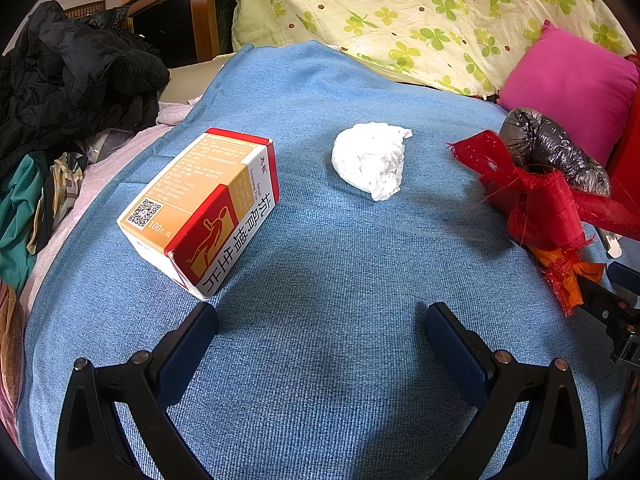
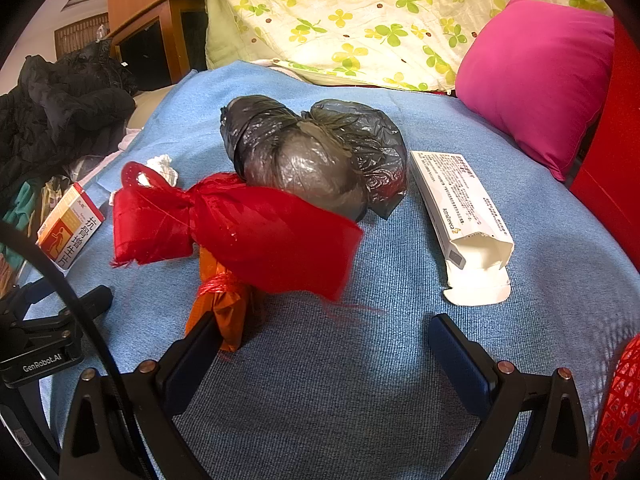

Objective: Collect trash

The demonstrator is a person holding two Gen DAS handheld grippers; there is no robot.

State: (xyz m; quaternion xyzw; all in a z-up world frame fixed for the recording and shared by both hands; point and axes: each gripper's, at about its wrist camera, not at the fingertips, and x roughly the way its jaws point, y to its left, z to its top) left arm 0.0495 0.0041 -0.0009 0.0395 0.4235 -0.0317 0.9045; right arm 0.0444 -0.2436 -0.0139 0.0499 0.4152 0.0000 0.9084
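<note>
On a blue blanket (image 1: 320,240) lie a red, orange and white medicine box (image 1: 200,208), a crumpled white tissue (image 1: 370,160), and a red mesh ribbon bundle (image 1: 536,204) with an orange tail beside a knotted black plastic bag (image 1: 556,148). My left gripper (image 1: 322,320) is open just short of the box and tissue, holding nothing. In the right wrist view the red bundle (image 2: 240,224), the black bag (image 2: 316,152) and an opened white carton (image 2: 468,224) lie ahead. My right gripper (image 2: 326,334) is open, its left finger (image 2: 192,352) beside the orange tail (image 2: 222,312).
A flowered yellow quilt (image 1: 420,12) and a pink pillow (image 1: 568,84) lie at the back. Black clothing (image 1: 68,80) is heaped at the left. A red mesh basket (image 2: 618,412) edges in at the right wrist view's lower right. The other gripper's body (image 2: 36,340) shows at left.
</note>
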